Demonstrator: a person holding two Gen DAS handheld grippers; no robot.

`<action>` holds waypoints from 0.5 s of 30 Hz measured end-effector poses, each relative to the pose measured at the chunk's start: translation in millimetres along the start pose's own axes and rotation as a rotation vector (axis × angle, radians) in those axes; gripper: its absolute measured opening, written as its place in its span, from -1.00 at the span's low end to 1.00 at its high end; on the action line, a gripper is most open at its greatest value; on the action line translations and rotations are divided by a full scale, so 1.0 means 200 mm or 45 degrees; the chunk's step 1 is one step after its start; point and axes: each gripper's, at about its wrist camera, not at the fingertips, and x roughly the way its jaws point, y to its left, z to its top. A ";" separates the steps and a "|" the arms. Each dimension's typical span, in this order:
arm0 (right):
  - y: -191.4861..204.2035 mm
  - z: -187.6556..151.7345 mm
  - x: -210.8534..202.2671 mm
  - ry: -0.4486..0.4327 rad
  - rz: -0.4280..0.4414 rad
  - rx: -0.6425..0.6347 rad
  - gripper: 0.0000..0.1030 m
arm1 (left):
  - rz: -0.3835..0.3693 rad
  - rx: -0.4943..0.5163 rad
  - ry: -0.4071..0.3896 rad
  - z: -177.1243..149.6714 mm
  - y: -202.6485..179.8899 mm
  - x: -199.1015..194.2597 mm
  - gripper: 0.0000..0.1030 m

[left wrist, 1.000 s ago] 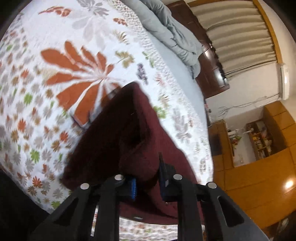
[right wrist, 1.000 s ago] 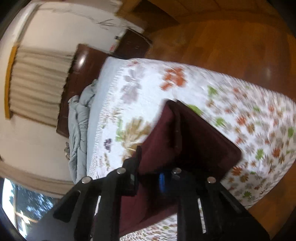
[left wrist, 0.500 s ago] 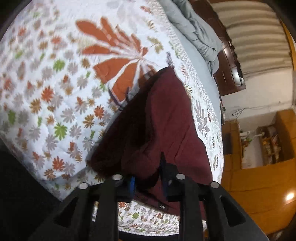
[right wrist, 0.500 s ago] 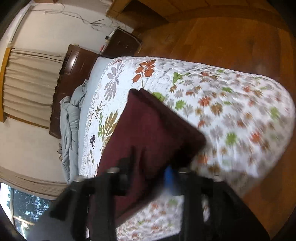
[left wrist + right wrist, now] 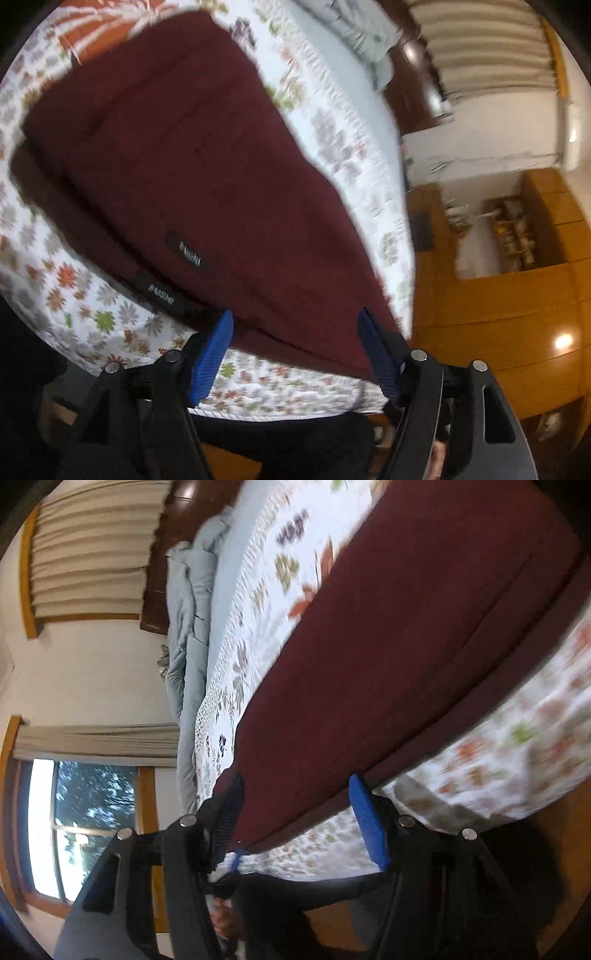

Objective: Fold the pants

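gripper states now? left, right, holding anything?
Left gripper: open, jaws just opened, pads off the pants.
Right gripper: open, just released the pants, which lie on the bed.

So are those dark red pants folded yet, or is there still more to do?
Mostly done, it seems. The maroon pants lie flat on the flowered quilt as a layered rectangle, one layer's edge showing along the near side. The left gripper and right gripper have just been opening their jaws, with the near edge between them but not pinched. Possibly one more fold or smoothing remains.
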 end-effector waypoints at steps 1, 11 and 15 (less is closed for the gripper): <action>0.00 -0.01 0.03 -0.001 -0.021 0.020 0.18 | -0.012 -0.016 0.012 0.00 0.01 0.04 0.37; -0.06 -0.04 0.02 -0.048 -0.077 0.067 0.22 | 0.010 -0.059 0.011 0.02 0.04 0.09 0.38; -0.04 -0.03 0.07 -0.045 -0.096 0.078 0.22 | 0.009 -0.075 -0.049 0.03 0.02 0.11 0.16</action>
